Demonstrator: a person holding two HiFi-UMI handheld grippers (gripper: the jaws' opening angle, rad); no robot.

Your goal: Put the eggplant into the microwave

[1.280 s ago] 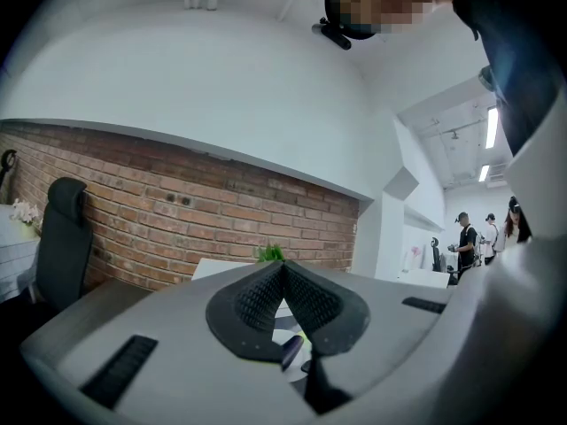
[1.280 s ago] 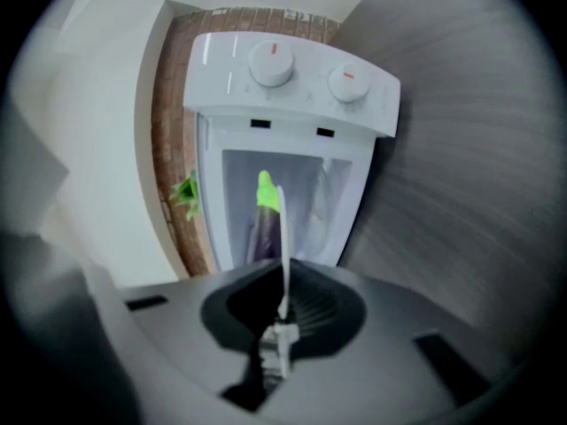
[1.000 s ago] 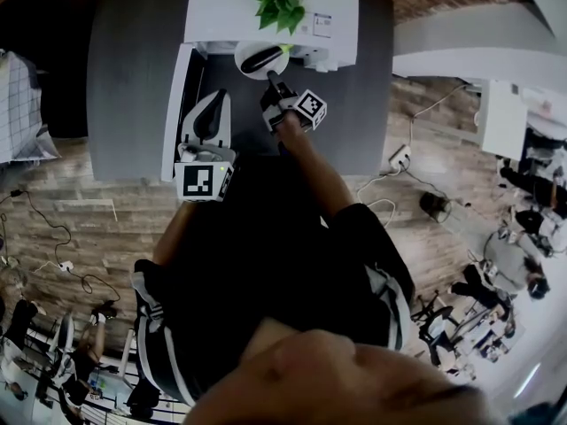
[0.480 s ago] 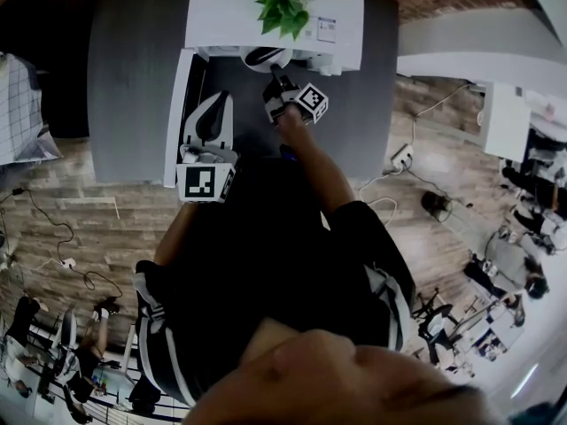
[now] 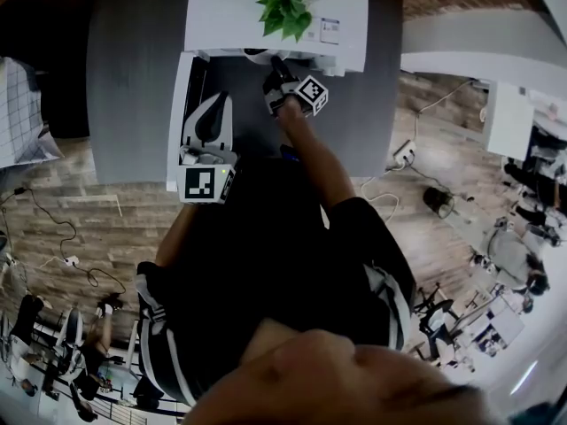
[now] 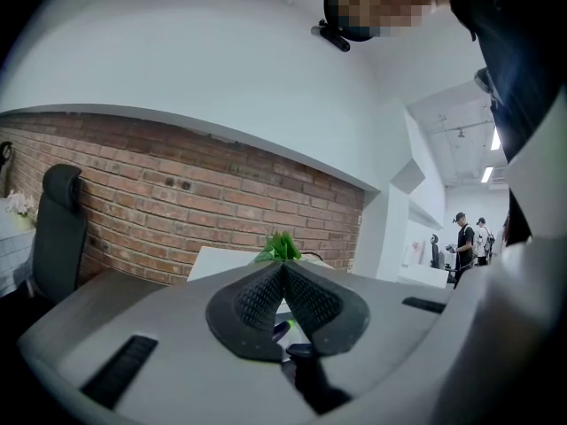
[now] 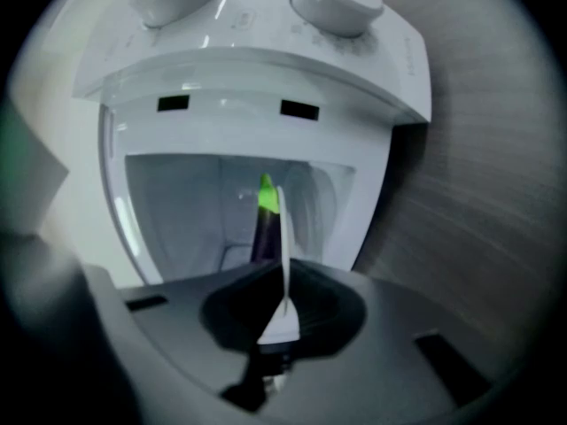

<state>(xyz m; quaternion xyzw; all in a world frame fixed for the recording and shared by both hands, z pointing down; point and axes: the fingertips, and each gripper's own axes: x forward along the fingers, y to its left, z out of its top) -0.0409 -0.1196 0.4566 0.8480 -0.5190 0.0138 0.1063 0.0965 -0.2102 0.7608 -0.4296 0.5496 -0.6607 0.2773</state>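
Pinching the thin rim of a white plate [image 7: 285, 237], my right hand-held gripper [image 7: 280, 277] has its jaws pressed together on the plate's near edge, which shows edge-on as a narrow white strip rising from between the pads. Just beyond those jaws, lying on the plate, is the eggplant [image 7: 263, 230]: dark purple, lengthwise away from me, its bright green stem end at the far tip. It does not touch the jaws; only the plate is gripped. Eggplant and plate sit in the open mouth of the white microwave [image 7: 248, 69], framed by its pale cavity; from above, the plate is almost wholly hidden under the microwave's top. How deep it sits I cannot tell.

To the left, my left hand-held gripper [image 6: 283, 268] is nearer to me, its ribbed jaws closed on each other with nothing between them, beside the microwave door [image 5: 182, 104], which is swung open at the left. The microwave stands on a dark grey tabletop [image 5: 133, 78]. On top of it is a leafy green plant [image 5: 282, 3], and farther off a brick wall [image 6: 177, 193].
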